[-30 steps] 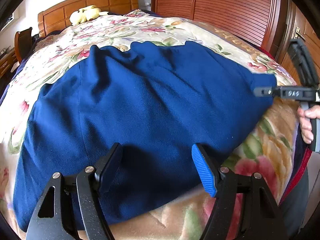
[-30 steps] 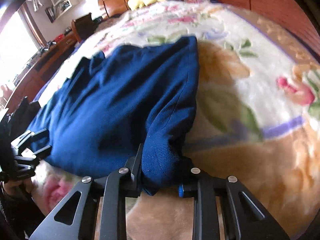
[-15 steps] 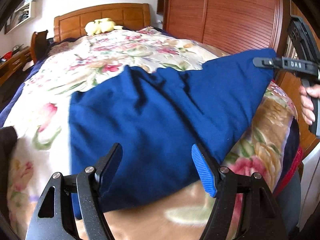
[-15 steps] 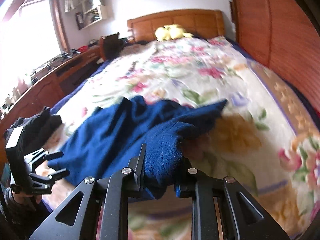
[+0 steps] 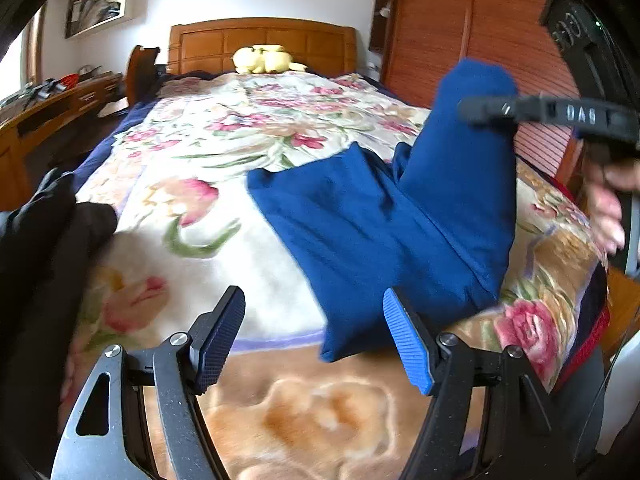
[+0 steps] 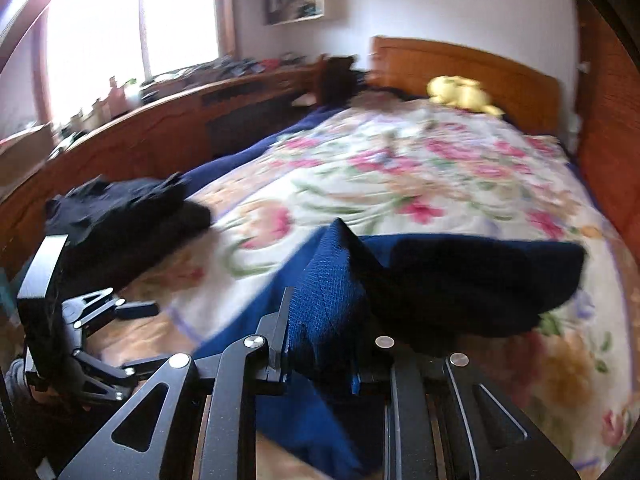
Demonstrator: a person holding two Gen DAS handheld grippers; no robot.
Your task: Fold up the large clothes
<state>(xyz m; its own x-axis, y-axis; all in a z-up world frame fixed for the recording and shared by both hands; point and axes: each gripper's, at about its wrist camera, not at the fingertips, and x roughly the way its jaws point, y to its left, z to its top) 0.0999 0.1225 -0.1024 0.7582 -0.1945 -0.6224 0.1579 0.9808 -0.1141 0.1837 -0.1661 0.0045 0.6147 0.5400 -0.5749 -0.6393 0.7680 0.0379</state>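
A large dark blue garment (image 5: 360, 232) lies on the floral bedspread (image 5: 208, 152), bunched toward the right side of the bed. My right gripper (image 6: 322, 344) is shut on a fold of the blue garment (image 6: 332, 300) and holds that part up off the bed. In the left wrist view that lifted part hangs from the right gripper (image 5: 488, 110) at the upper right, with a hand (image 5: 608, 208) on its handle. My left gripper (image 5: 316, 340) stands open just above the bedspread, nothing between its fingers, the garment's near corner beside its right pad. It also shows in the right wrist view as the left gripper (image 6: 124, 312).
A pile of black clothing (image 5: 44, 248) sits at the bed's left edge. A yellow plush toy (image 5: 264, 59) lies by the wooden headboard (image 5: 260, 40). A wooden wardrobe (image 5: 480, 40) stands along the right side, a long wooden desk (image 6: 168, 120) along the left.
The right gripper has risen and swung with the blue fabric, pulling the spread-out garment off the left part of the bed into a narrower bunch. The left gripper moved left, off the garment.
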